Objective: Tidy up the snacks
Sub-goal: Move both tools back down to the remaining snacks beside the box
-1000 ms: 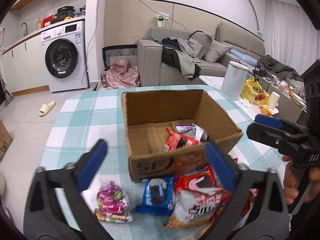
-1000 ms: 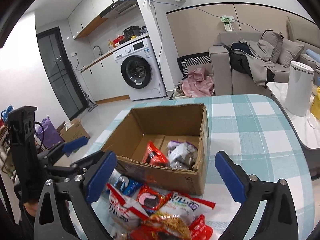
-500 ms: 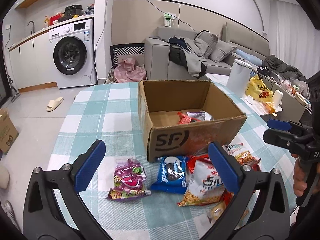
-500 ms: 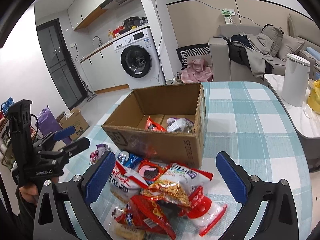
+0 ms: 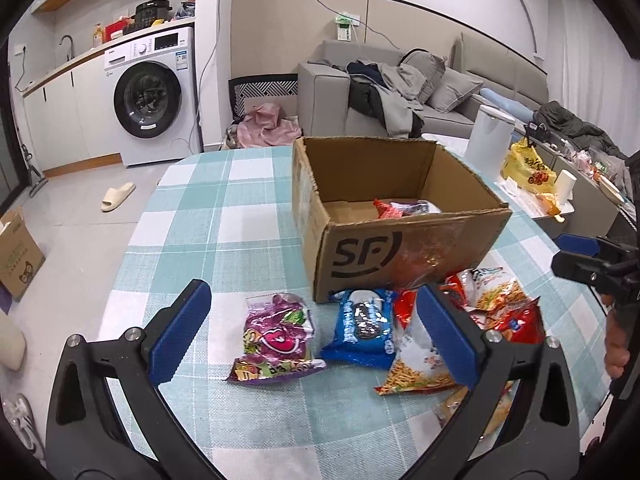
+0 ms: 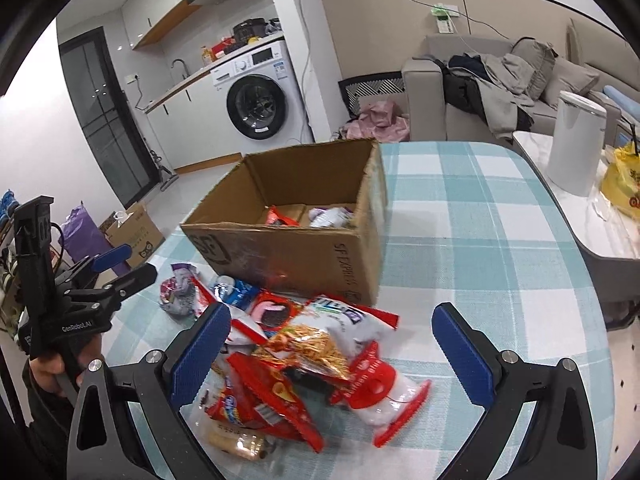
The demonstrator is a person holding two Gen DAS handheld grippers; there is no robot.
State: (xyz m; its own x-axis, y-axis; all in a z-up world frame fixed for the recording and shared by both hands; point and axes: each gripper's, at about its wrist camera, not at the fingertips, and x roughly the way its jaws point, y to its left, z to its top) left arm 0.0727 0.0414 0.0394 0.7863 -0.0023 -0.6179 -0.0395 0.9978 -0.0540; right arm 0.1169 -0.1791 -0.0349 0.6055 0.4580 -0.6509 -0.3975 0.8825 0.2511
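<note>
An open cardboard box (image 5: 404, 256) (image 6: 288, 258) stands mid-table with a red packet (image 5: 384, 208) and a silvery packet (image 6: 330, 216) inside. In front of it lie loose snacks: a purple bag (image 5: 276, 338), a blue cookie pack (image 5: 362, 328), a noodle-snack bag (image 6: 316, 344) and red packets (image 6: 260, 404). My left gripper (image 5: 312, 336) hangs open above the purple bag and the blue pack, holding nothing. My right gripper (image 6: 330, 354) is open over the snack pile, also empty. Each gripper shows at the edge of the other's view, the right gripper (image 5: 588, 260) and the left gripper (image 6: 116, 270).
The table wears a teal checked cloth (image 5: 224, 216). A white bin (image 6: 576, 140) and a yellow bag (image 5: 528, 166) sit on a side table at the right. A sofa (image 5: 400, 96), a washing machine (image 5: 152, 96) and floor boxes (image 5: 18, 256) lie beyond.
Both grippers have pulled back from the box towards the near edge, so more of the loose snacks show under them. Both stay open and empty.
</note>
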